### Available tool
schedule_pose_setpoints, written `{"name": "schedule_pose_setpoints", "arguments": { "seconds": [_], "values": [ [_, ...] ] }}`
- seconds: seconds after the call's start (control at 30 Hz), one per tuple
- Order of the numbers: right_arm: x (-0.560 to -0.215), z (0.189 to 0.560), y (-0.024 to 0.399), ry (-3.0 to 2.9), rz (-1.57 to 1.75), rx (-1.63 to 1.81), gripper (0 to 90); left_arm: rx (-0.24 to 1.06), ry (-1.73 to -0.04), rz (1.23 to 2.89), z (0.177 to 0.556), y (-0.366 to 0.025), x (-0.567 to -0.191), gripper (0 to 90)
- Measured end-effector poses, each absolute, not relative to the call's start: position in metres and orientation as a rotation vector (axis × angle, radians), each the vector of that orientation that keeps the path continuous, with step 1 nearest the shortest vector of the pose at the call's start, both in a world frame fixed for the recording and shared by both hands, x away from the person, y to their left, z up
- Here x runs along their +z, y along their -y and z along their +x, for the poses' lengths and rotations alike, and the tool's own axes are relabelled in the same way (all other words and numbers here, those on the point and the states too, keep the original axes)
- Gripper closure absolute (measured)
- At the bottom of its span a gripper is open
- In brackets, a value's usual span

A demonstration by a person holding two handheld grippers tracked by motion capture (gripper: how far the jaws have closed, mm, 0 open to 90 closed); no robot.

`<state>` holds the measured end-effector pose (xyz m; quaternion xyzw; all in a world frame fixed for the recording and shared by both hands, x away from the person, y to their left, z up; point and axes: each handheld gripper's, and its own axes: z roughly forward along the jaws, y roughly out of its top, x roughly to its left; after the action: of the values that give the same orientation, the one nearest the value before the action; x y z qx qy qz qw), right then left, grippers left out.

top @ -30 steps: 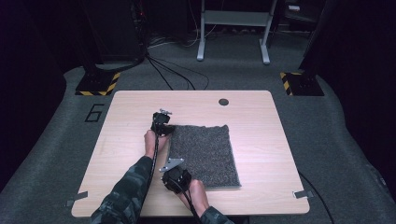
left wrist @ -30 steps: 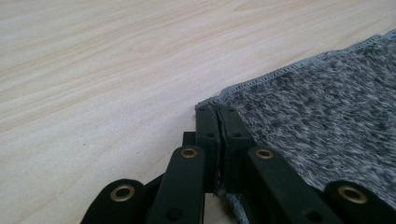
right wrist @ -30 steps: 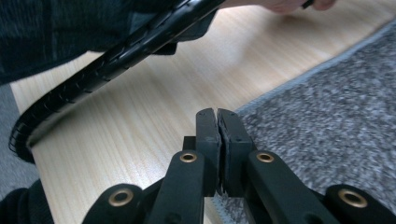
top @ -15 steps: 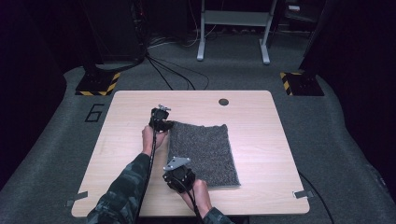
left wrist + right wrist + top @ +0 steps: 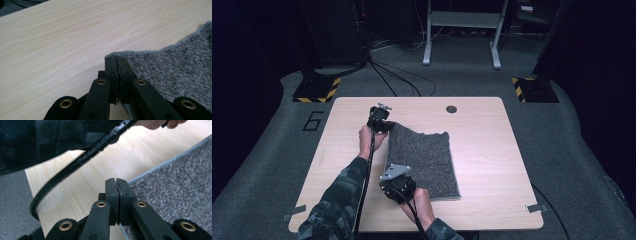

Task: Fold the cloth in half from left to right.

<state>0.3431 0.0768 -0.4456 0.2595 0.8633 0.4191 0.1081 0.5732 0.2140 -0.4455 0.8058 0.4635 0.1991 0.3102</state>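
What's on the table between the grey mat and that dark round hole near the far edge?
Nothing: in the high view, bare wood of the table runs from the grey mat's far edge to the round hole.

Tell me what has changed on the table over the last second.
Both grippers have lifted: the left gripper raises the far left corner of the grey towel, which now peaks off the table, and the right gripper lifts the near left corner. Both stay clamped on the towel. Its right side stays flat, and the round hole is unchanged.
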Motion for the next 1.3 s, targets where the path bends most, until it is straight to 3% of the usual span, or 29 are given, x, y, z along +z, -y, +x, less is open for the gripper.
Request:
{"name": "schedule_pose_setpoints", "arguments": {
  "seconds": [0.23, 1.3],
  "values": [
    [-0.424, 0.34, -0.081, -2.484, 0.724, 1.314, 88.7, 0.551, -1.204, 2.133, 0.574, -0.216, -0.422, 88.3],
    [-0.432, 0.327, -0.003, -2.388, 0.905, 1.264, 88.5, 0.518, -1.152, 2.144, 0.576, -0.144, -0.425, 87.7]
  ]
}}
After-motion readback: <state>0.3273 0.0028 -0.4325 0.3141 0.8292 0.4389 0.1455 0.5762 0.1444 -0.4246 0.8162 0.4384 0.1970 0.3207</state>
